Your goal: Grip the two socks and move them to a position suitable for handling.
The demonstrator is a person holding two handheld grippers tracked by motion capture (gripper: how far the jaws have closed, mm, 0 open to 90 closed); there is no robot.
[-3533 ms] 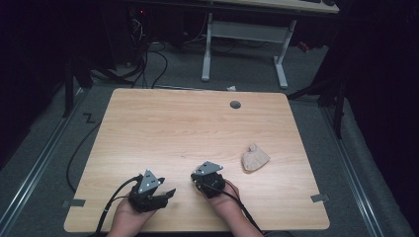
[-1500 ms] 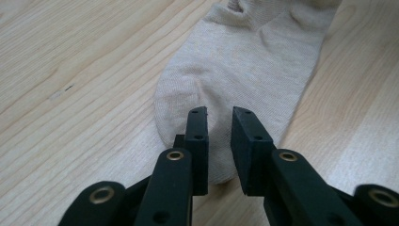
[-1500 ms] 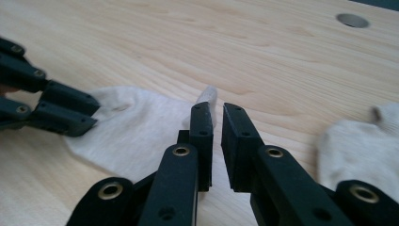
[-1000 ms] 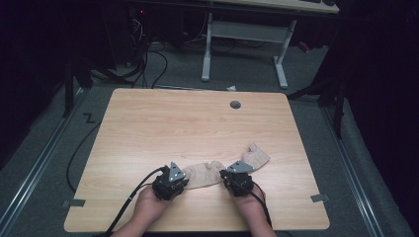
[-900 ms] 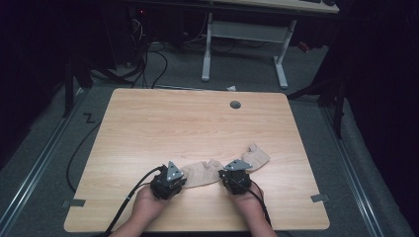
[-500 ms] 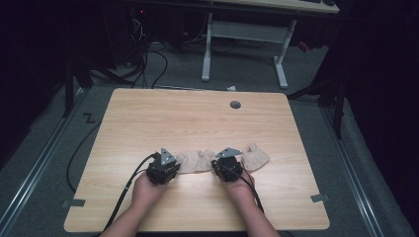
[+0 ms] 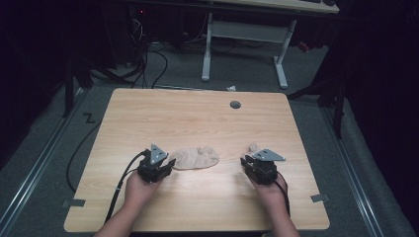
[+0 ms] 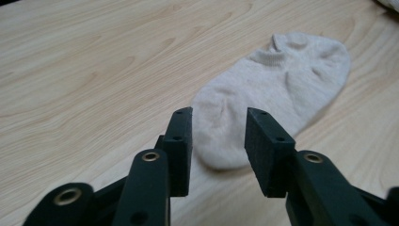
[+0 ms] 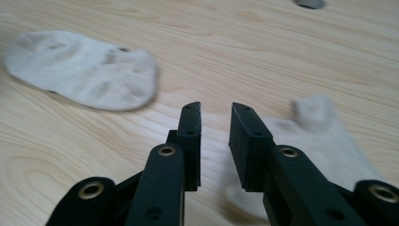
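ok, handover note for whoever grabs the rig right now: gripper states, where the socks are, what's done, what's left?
Left hand-held gripper: open, empty, jaws just short of the near end of the left sock.
Right hand-held gripper: open, nothing clamped, hovering over the right sock.
Socks: both lie flat on the table, apart from each other; the left one sits mid-table, the right one is mostly hidden under the right gripper in the high view.
Done: the two socks are separated.
Left: probably straightening or pairing them; neither is gripped.

Left sock point(image 7: 196, 158): beige ankle sock, flat on the wooden table, toe toward the left gripper
Right sock point(image 9: 329, 141): matching, lying flat, well apart
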